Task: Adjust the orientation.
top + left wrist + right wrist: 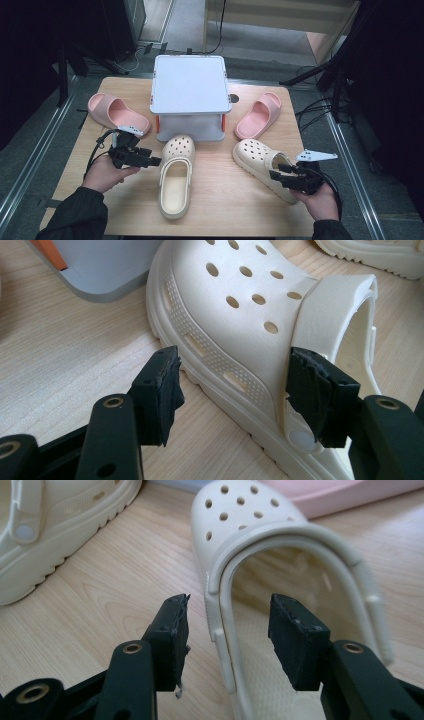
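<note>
Holding my left gripper [232, 390] spread astride the left clog's [176, 175] side wall, pads clear; my right gripper [227, 630] gapes over the right clog's [280, 590] heel rim, untouched

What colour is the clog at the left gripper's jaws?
Cream, with round holes across the toe of the clog; the left gripper view shows it best.

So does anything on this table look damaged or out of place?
Both grippers' black foam pads look ragged and torn at the edges, on the left gripper and the right gripper. The two cream perforated clogs lie splayed at different angles, not paired.
</note>
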Tool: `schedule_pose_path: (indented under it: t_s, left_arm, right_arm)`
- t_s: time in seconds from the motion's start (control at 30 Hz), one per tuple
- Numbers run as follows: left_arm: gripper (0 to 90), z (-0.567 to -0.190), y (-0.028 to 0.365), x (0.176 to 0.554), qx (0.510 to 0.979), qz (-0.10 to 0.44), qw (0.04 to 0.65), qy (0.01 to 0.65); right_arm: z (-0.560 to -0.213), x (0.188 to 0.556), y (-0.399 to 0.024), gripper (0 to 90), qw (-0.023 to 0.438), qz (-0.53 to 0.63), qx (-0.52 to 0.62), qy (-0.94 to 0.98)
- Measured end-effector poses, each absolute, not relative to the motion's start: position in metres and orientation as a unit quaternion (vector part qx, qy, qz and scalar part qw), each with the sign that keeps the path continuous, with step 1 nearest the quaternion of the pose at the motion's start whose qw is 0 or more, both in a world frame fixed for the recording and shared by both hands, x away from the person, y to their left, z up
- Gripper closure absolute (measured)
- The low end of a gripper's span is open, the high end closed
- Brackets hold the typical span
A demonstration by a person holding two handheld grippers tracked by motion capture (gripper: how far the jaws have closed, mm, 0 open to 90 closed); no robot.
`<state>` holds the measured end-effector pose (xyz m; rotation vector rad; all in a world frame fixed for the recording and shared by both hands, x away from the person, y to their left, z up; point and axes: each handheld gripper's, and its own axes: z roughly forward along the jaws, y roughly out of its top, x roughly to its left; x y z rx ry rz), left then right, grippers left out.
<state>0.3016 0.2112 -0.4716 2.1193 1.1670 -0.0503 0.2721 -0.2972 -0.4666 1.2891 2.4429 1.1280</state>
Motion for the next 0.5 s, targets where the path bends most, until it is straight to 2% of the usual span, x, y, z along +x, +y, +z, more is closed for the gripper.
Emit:
schedule_pose_path:
  t_s: [0.2, 0.37, 0.5]
  left_arm:
    - [38.4, -0.472, 0.212, 0.302, 0.820, -0.020, 0.352, 0.451]
    - [38.4, -0.473, 0.213, 0.302, 0.819, -0.020, 0.351, 0.452]
    - [38.4, -0.473, 0.213, 0.302, 0.817, -0.018, 0.355, 0.454]
  right_arm:
    - [-0.479, 0.286, -0.281, 60.6, 0.064, 0.351, 0.420, 0.834]
    - [-0.486, 0.293, -0.274, 73.9, 0.048, 0.340, 0.420, 0.840]
    - [-0.482, 0.294, -0.272, 77.7, 0.058, 0.333, 0.417, 0.844]
